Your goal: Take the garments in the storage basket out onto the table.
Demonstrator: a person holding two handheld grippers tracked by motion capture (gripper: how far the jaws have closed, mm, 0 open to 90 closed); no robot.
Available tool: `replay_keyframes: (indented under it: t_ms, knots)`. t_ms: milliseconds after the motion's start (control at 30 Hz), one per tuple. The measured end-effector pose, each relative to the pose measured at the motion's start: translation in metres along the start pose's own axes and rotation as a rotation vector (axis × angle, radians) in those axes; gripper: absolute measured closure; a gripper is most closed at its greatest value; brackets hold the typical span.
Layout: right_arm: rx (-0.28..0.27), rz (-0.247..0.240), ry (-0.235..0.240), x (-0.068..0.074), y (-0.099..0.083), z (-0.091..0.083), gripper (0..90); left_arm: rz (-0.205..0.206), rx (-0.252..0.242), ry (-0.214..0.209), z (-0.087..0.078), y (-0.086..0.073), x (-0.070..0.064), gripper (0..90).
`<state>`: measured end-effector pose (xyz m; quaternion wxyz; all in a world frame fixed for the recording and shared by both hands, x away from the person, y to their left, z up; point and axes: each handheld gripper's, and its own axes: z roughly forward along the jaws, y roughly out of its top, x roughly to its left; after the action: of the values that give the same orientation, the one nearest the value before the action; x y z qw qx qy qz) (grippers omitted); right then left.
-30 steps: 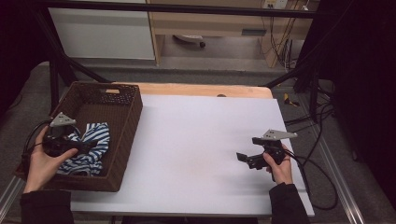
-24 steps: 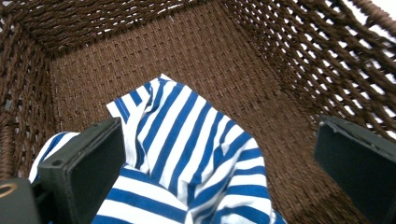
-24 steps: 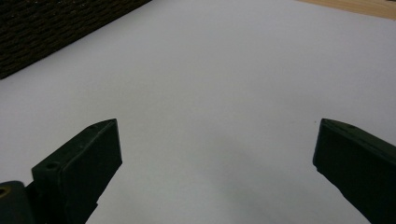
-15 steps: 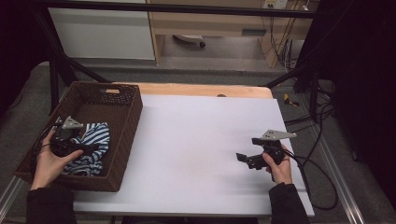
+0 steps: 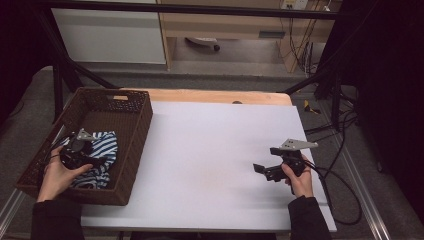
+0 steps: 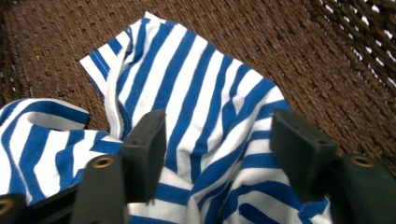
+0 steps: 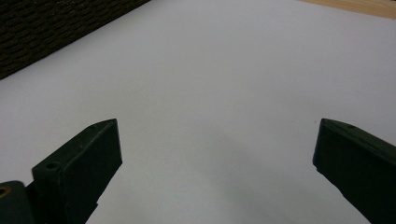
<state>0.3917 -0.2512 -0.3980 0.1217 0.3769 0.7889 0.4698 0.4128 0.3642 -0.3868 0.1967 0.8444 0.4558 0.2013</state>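
— What is the cloth like, and where does it lie?

— The striped cloth (image 6: pixel 201 140) is soft knit, blue bands on white, crumpled into loose folds with one flat corner spread out. It lies on the floor of the brown basket (image 5: pixel 132 150), toward the basket's near end, and the basket stands at the table's left edge.

— And the basket itself?

— Rectangular, woven of dark brown wicker, with a tight ribbed weave on the bottom and an open lattice high on the walls.

— How do the left tongs (image 6: pixel 217 154) stand?

— Wide apart. Two blocky matte black jaws straddle a raised fold of the cloth, right over it; whether they touch the fabric I cannot tell. The left hand (image 5: pixel 57 175) holds them inside the basket.

— The right tongs (image 7: pixel 215 163)?

— Also spread wide, gripping nothing, over bare table (image 5: pixel 210 150) near the right edge. The table's top is a smooth, pale, matte sheet, with a strip of light wood along the far edge. A grey three-cornered plate (image 5: pixel 299 144) sits on top of those tongs.
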Motion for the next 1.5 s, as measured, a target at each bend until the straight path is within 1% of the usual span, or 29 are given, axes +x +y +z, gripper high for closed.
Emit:
replay_keyframes:
  t_ms: [133,167,233,333,400,433,467,500,533,567,600,667,700,733,800,933,1000,1033,1100,1233,1267,1333,1367,1400,1433,1467,1500]
  knots:
    - [0.003,0.002,0.002,0.0,0.0,0.0,1.7,0.01,0.013,0.003,0.002,0.0,-0.001,44.5]
    - [0.003,0.0,0.002,0.0,0.0,0.0,1.7,0.019,0.019,-0.001,0.003,0.0,-0.002,45.5]
    - [0.004,0.0,0.003,0.0,0.0,0.001,1.7,0.023,0.024,-0.008,0.003,0.0,-0.002,49.6]
    - [0.006,-0.003,0.002,0.0,0.0,0.001,1.7,0.023,0.031,-0.012,0.004,0.0,-0.002,54.8]
    - [0.006,-0.005,0.003,0.0,0.0,0.001,1.7,0.03,0.038,-0.017,0.005,0.0,-0.003,55.9]
    - [0.005,-0.002,0.003,0.0,0.0,0.001,1.7,0.035,0.04,-0.024,0.005,0.0,-0.003,63.5]
    - [0.005,-0.001,0.001,0.0,0.0,0.0,1.7,0.038,0.042,-0.03,0.005,0.0,-0.003,65.9]
    - [0.005,-0.001,0.001,0.0,0.0,0.0,1.7,0.037,0.041,-0.033,0.005,0.0,-0.003,65.9]
    - [0.003,0.001,0.001,0.0,0.0,0.0,1.7,0.035,0.041,-0.032,0.005,0.0,-0.003,72.2]
    - [0.003,0.001,0.001,0.0,0.0,0.0,1.7,0.031,0.043,-0.033,0.005,0.0,-0.002,72.2]
    - [0.003,0.001,0.001,0.0,0.0,0.0,1.7,0.033,0.044,-0.037,0.005,0.0,-0.003,77.7]
    - [0.005,0.001,0.002,0.001,0.0,0.0,1.7,0.049,0.054,-0.048,0.006,0.0,-0.004,83.2]
    - [0.004,0.0,0.002,0.0,0.0,0.0,1.7,0.06,0.061,-0.051,0.007,0.001,-0.004,85.2]
    - [0.004,0.0,0.002,0.0,0.0,0.0,1.7,0.073,0.068,-0.048,0.007,0.001,-0.005,85.2]
    - [0.002,-0.001,0.002,0.0,0.0,0.0,1.7,0.082,0.07,-0.049,0.007,0.001,-0.006,87.1]
    - [0.004,0.002,0.002,0.001,0.0,0.0,1.7,0.09,0.05,-0.037,0.004,0.002,-0.007,87.7]
    - [0.004,-0.003,0.001,0.0,0.0,0.002,1.7,0.077,0.023,-0.04,0.0,0.006,-0.009,87.9]
    - [0.004,-0.003,0.001,0.0,0.0,0.002,1.7,0.078,-0.003,-0.044,-0.002,0.009,-0.011,87.9]
    - [0.009,-0.005,0.001,0.0,0.0,0.002,1.7,0.073,-0.056,-0.065,-0.005,0.014,-0.015,87.9]
    - [0.004,-0.003,0.003,0.0,0.0,0.001,1.7,0.087,-0.114,-0.108,-0.001,0.021,-0.024,87.6]
    - [0.002,-0.004,0.001,0.0,0.0,0.001,1.7,0.088,-0.113,-0.12,0.001,0.021,-0.025,86.8]
    - [0.003,-0.006,0.002,0.0,0.0,0.001,1.7,0.095,-0.102,-0.111,0.003,0.02,-0.024,85.8]
    - [0.003,-0.005,0.001,0.0,0.0,0.001,1.7,0.084,-0.107,-0.108,0.004,0.018,-0.022,77.2]
    - [0.004,-0.003,0.003,0.001,0.0,0.002,1.7,0.074,-0.11,-0.108,0.003,0.017,-0.02,71.6]
    - [0.004,-0.003,0.003,0.001,0.0,0.002,1.7,0.062,-0.113,-0.105,0.001,0.015,-0.018,71.6]
    - [0.005,-0.005,0.001,0.001,-0.001,0.002,1.7,0.039,-0.117,-0.099,-0.001,0.011,-0.013,56.1]
    - [0.005,-0.005,0.002,0.001,-0.001,0.002,1.7,0.039,-0.117,-0.099,-0.001,0.011,-0.013,50.3]
